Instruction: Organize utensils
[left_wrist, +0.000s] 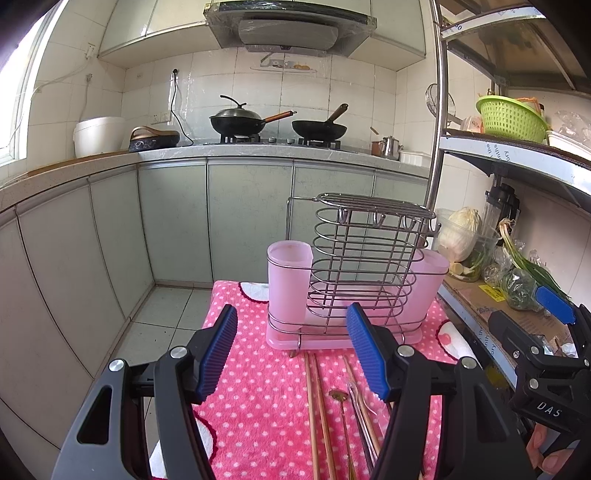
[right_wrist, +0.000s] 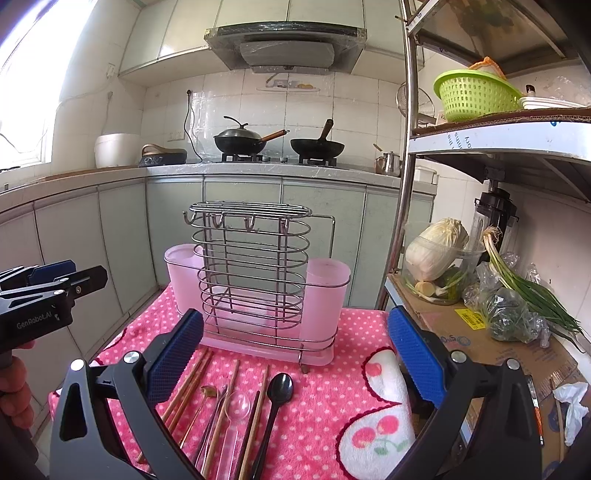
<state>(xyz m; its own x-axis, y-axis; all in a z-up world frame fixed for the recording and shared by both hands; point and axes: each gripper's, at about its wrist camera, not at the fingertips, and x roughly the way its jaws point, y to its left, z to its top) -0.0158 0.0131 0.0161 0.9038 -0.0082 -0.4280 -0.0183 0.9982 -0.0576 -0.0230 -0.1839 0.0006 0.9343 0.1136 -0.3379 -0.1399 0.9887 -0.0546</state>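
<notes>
Lying side by side on the pink dotted cloth (right_wrist: 325, 406) over the bench, the utensils sit just in front of the wire rack (right_wrist: 255, 273), their long axes running from the camera toward the rack rather than across it. From the right wrist view the row reads, left to right: wooden chopsticks (right_wrist: 184, 391), a small brass spoon (right_wrist: 207, 392), metal tongs (right_wrist: 214, 421), a clear spoon (right_wrist: 236, 406), darker chopsticks (right_wrist: 258, 406) and a black spoon (right_wrist: 279, 387).

The right gripper (right_wrist: 291, 354) hangs over the row with its jaws well apart and nothing between the pads; the black spoon lies almost directly below its gap. The left gripper (left_wrist: 291, 354) is also spread wide and empty, over the chopsticks at the left end.

Both pink cups (right_wrist: 327, 295) in the rack stand empty, so sorting looks not yet begun. Either hand is near; the right seems better placed for the spoons. Because the handles run along the fingers, a grasp would likely need the jaws to close across a handle from above.
</notes>
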